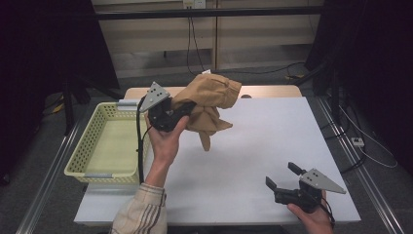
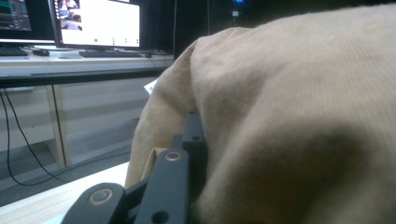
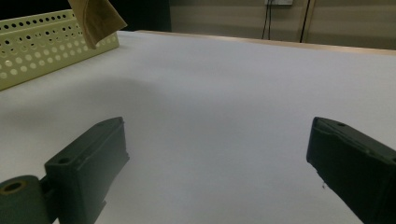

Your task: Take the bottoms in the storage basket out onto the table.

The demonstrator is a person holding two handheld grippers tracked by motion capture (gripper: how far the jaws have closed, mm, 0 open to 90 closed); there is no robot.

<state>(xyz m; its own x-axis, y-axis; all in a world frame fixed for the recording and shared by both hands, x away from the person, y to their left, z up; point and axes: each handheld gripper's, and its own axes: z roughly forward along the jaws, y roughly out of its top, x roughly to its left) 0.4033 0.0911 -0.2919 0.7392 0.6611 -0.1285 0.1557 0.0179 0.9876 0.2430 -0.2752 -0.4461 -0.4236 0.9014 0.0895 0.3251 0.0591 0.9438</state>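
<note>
— Starting at the left, we see the yellow basket [image 1: 108,145] sitting at the table's left edge, nothing visible inside it.

— Just right of it, we find the left gripper [image 1: 187,108] raised above the white table [image 1: 272,141], its jaws pinched on the tan cloth [image 1: 209,105].

— Agreed; in the left gripper view we see the tan cloth [image 2: 299,121] draped over the jaws and bulging to the right, a monitor [image 2: 98,23] beyond.

— The cloth hangs in the air near the table's far edge, one loose end dangling over the table beside the basket.

— Farther right, we see the right gripper [image 1: 281,176] low over the near right corner, jaws spread wide and holding nothing, well apart from the cloth.
</note>
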